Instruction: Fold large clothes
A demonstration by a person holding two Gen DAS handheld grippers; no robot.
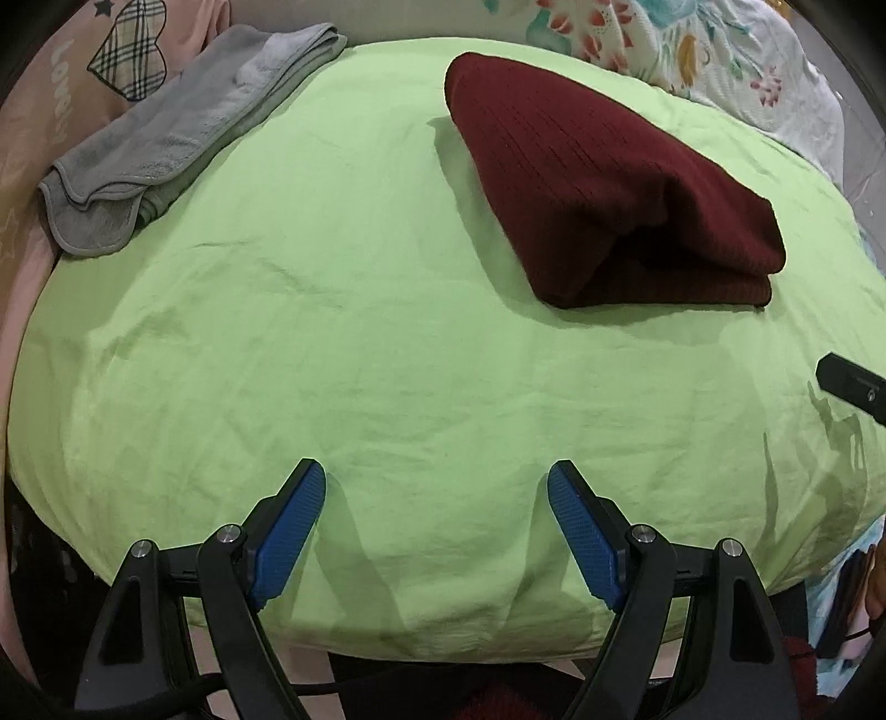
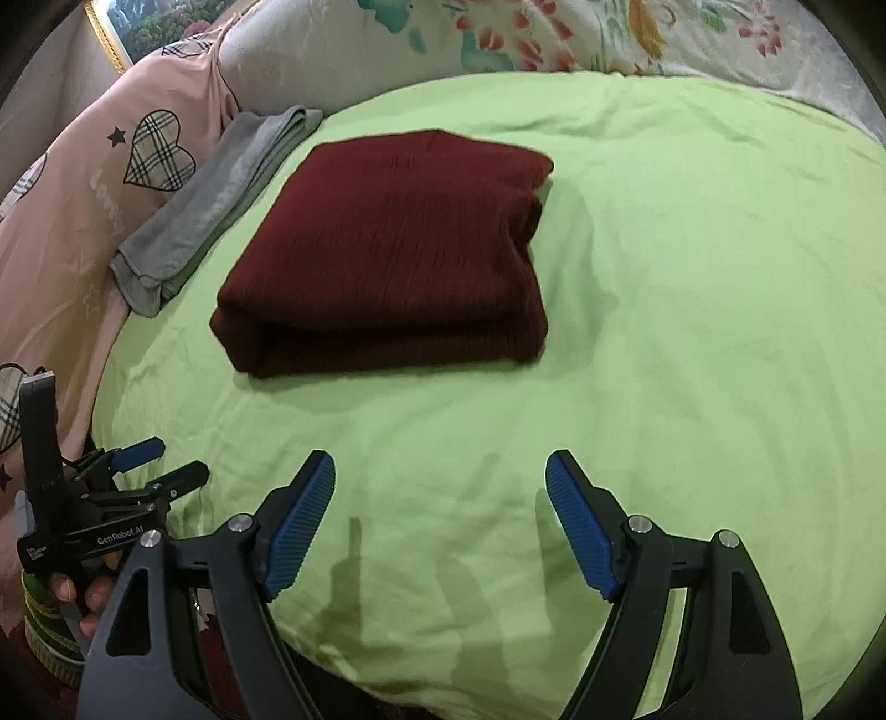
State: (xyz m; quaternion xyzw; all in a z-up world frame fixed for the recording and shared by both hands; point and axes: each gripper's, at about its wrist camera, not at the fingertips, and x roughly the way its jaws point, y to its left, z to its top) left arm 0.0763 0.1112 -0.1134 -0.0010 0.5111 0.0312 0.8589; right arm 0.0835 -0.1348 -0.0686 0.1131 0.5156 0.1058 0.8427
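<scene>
Both grippers, left [image 1: 436,484] and right [image 2: 440,475], hung wide open and empty. Folded sweater [image 2: 387,255] lay on the sheet [image 2: 664,332].

We see a bed [image 2: 692,332] covered with a light green sheet [image 1: 360,360], creased in shallow wrinkles across its surface. On the sheet lies a dark red sweater [image 2: 398,255], folded into a thick, roughly square bundle, its folded edges stacked along the near side. Beside it, apart from it and at the sheet's left edge, lies a grey towel [image 1: 183,133], folded into a long strip. Past the towel a pink quilt [image 2: 83,221] printed with plaid hearts and stars borders the sheet, and along the far side we see a white floral cover [image 2: 554,39] bunched against the green.
</scene>
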